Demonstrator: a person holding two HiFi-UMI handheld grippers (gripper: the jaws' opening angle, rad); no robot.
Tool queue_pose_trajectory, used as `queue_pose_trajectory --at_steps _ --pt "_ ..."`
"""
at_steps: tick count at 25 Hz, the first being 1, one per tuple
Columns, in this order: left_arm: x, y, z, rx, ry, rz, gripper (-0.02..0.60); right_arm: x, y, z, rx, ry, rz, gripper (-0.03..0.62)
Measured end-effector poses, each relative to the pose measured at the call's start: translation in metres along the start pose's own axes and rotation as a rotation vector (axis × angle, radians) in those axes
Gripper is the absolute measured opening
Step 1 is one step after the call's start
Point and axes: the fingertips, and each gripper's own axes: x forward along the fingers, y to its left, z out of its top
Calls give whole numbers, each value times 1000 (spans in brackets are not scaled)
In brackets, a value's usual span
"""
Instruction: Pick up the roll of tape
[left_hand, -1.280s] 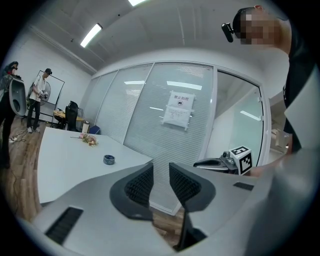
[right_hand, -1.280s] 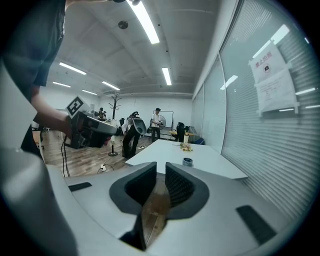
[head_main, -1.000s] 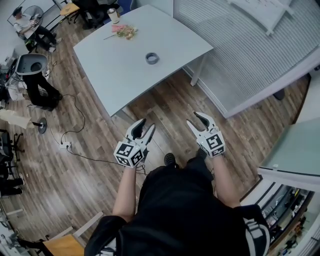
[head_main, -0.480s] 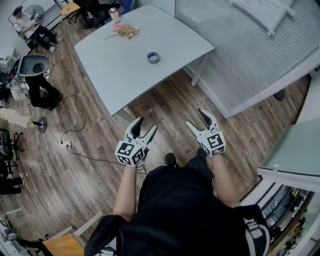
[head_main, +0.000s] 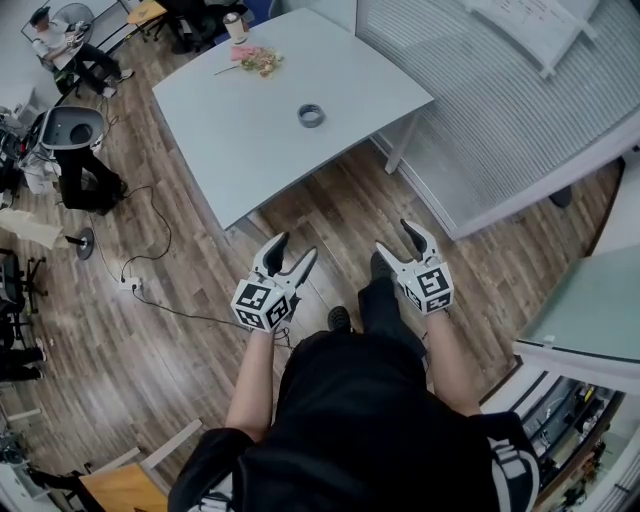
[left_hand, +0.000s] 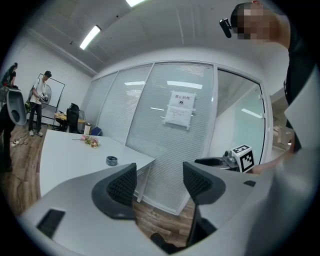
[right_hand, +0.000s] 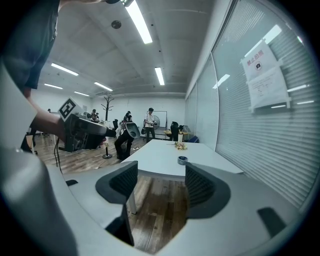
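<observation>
The grey roll of tape (head_main: 311, 116) lies flat on the white table (head_main: 240, 130), far ahead of both grippers. It shows small in the left gripper view (left_hand: 111, 160) and in the right gripper view (right_hand: 183, 160). My left gripper (head_main: 293, 250) hangs over the wooden floor short of the table's near corner; its jaws are opening with nothing between them (left_hand: 159, 185). My right gripper (head_main: 397, 238) is level with it to the right, open and empty (right_hand: 159, 182). Neither touches the table.
A bunch of flowers (head_main: 255, 62) and a cup (head_main: 236, 25) sit at the table's far end. A glass partition with blinds (head_main: 500, 110) runs along the right. A grey chair (head_main: 65, 130) and a floor cable (head_main: 150, 255) lie to the left, with people beyond.
Both grippers' jaws have spread wider. The hands stayed about where they were. The person's foot has stepped forward between the two grippers.
</observation>
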Motion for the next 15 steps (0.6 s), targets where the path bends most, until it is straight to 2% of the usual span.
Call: queue_pose_trajectory --at_steps 8,15 --pt "8 10 7 14 9 22 291 17 -12 7 26 -29 4 302" --pt "17 23 12 18 3 58 291 34 -25 3 33 -13 26 301"
